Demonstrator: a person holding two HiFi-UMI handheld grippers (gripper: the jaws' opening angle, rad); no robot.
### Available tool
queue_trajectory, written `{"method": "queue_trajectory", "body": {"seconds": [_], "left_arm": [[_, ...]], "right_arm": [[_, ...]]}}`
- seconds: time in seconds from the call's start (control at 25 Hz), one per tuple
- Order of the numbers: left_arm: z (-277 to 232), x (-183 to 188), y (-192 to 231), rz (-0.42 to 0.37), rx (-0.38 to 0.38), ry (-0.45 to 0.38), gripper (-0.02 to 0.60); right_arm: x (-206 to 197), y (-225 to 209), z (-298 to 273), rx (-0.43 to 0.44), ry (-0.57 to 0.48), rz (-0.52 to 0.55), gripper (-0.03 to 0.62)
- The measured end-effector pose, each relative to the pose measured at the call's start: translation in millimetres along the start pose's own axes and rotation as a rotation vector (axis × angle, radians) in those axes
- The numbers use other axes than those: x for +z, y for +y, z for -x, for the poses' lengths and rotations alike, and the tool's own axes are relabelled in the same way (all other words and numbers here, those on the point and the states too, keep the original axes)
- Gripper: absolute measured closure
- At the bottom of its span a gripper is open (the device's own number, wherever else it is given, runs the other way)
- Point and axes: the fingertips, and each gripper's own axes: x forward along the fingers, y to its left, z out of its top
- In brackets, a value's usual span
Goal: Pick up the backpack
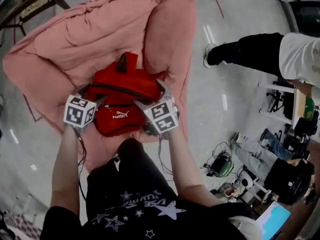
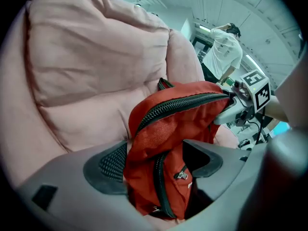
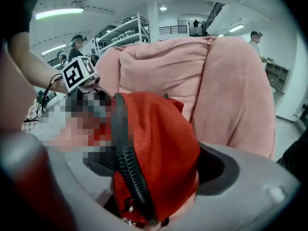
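Note:
A red backpack with black zips lies on a big pink beanbag, in its hollow. My left gripper sits at the bag's left side and my right gripper at its right side. In the left gripper view the backpack stands up between the wide jaws of the left gripper, with a gap at the right pad. In the right gripper view the backpack fills the space between the spread jaws of the right gripper; the left pad is hidden by a mosaic patch.
A person in a white top stands on the floor to the right of the beanbag. Another person sits lower right among cables and gear. A dark chair stands at the top left. Metal shelves rise behind the beanbag.

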Motion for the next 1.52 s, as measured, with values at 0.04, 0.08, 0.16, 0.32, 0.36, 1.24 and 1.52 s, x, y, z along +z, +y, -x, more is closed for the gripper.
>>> {"method": "queue_trajectory", "body": {"seconds": [0.04,0.08,0.16,0.32,0.36,1.24,1.52], "left_arm": [[-1.9,-1.1,1.0,0.001,-0.004,0.014,0.216],[-2.6,-2.3,1.5,-0.003,-0.002,0.026,0.235],[-0.7,-3.8,0.9,-0.02,0.018,0.034,0.406],[7.9,-5.1,-11.2,-0.032,0.024,-0.002,0.541],[11.9,-4.8,-14.2,-0.029,0.024,-0.021,0.55],[154.8,-46.0,-94.8,0.143,-0.082,-0.335,0.561],[184.5,-72.4,-124.9,0.116,-0.135,-0.352,0.561]], "right_arm": [[-0.1,1.3,-2.4,0.007,0.001,0.0,0.126],[-0.5,2.3,-3.5,0.01,0.008,0.005,0.126],[-1.7,0.8,-0.6,-0.015,0.036,0.03,0.175],[-7.4,2.3,9.9,-0.069,0.077,0.029,0.465],[-7.9,5.8,12.8,-0.066,0.072,0.018,0.508],[6.5,106.0,133.0,-0.112,-0.088,-0.068,0.582],[-3.0,134.1,161.3,-0.158,-0.111,-0.099,0.583]]}}
